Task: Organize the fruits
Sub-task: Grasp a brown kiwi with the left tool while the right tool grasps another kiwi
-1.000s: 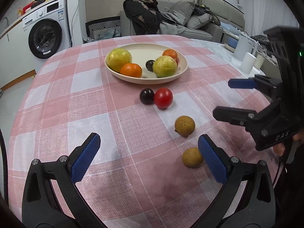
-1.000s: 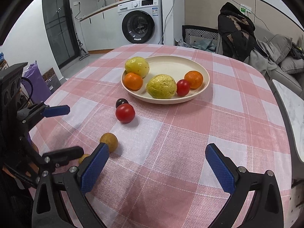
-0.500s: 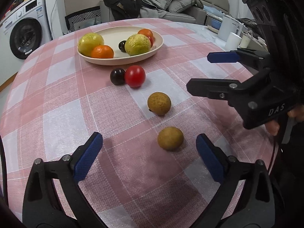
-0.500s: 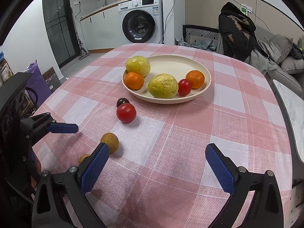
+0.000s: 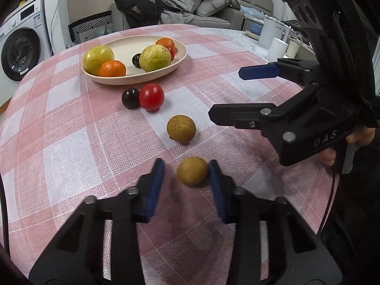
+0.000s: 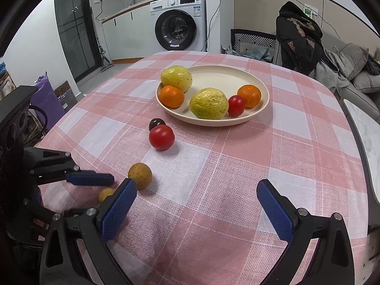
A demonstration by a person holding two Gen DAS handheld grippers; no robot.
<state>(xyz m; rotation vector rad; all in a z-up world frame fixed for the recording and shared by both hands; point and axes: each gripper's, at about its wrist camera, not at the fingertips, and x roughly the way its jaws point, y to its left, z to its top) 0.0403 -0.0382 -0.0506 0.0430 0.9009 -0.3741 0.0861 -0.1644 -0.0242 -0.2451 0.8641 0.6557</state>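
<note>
My left gripper (image 5: 186,174) has its jaws partly closed around a small tan fruit (image 5: 192,171) on the pink checked tablecloth; the right pad touches it and a gap shows on the left. That fruit also shows in the right wrist view (image 6: 106,194), beside the left gripper (image 6: 95,185). A second tan fruit (image 5: 181,128) lies just beyond. A red tomato (image 5: 151,96) and a dark round fruit (image 5: 130,97) sit near the cream plate (image 5: 166,70), which holds several fruits. My right gripper (image 6: 196,205) is open and empty above the cloth.
The right gripper (image 5: 256,90) hangs over the table's right side in the left wrist view. A washing machine (image 6: 180,29), a chair with a dark jacket (image 6: 299,35) and a sofa stand beyond the table. White cups (image 5: 277,47) sit off the right edge.
My left gripper has moved forward and down to the nearest tan fruit, and its jaws have narrowed from wide open to bracket it. The right gripper has hardly moved.
</note>
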